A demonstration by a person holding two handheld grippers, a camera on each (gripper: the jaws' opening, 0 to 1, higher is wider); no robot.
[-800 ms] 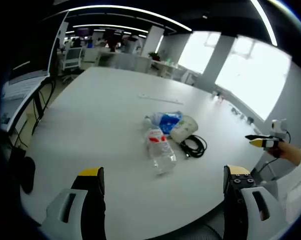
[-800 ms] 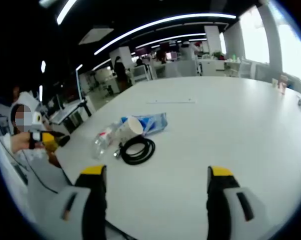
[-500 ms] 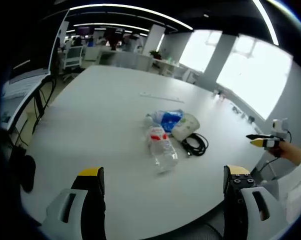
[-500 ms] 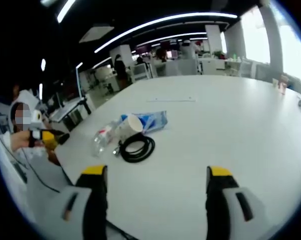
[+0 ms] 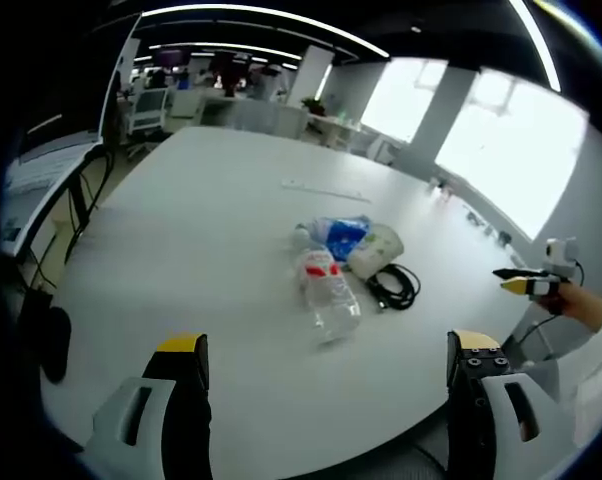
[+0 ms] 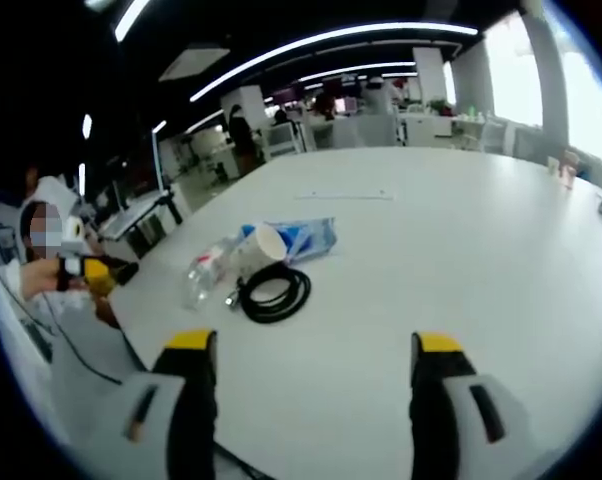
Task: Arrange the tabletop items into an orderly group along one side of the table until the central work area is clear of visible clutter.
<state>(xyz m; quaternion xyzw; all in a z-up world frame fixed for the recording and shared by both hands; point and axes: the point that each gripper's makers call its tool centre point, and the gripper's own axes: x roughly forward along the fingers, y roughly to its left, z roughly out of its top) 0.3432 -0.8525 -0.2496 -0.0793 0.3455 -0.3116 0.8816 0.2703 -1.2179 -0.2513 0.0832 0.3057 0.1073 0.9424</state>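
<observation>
In the left gripper view, the left gripper (image 5: 326, 375) stands with its jaws spread wide and nothing between them, yellow-capped black fingers (image 5: 186, 385) rising over the near edge of a broad, smooth white table (image 5: 181, 260). Left of the table a dark chair and a desk edge are partly lost in shadow and hard to make out. Near the table's middle lies a small cluster: a clear plastic bottle (image 5: 327, 292) with a red label, on its side; behind it a crumpled blue-and-white packet (image 5: 339, 232), half hidden by the bottle; just beside it a pale paper cup (image 5: 374, 250) tipped over; and a coiled black cable (image 5: 393, 285) touching the cup's near side. Further back a thin flat white strip (image 5: 326, 190) lies alone, too small to identify. At the far right the other gripper's yellow-tipped end (image 5: 526, 284) shows, held in a hand, cut off by a white sleeve. In the right gripper view, the right gripper (image 6: 311, 395) is likewise wide open and empty. The same cluster sits left of centre: bottle (image 6: 203, 275), cup (image 6: 258, 247) with its round mouth facing the camera, packet (image 6: 303, 238) and the glossy looped cable (image 6: 271, 290) nearest.
</observation>
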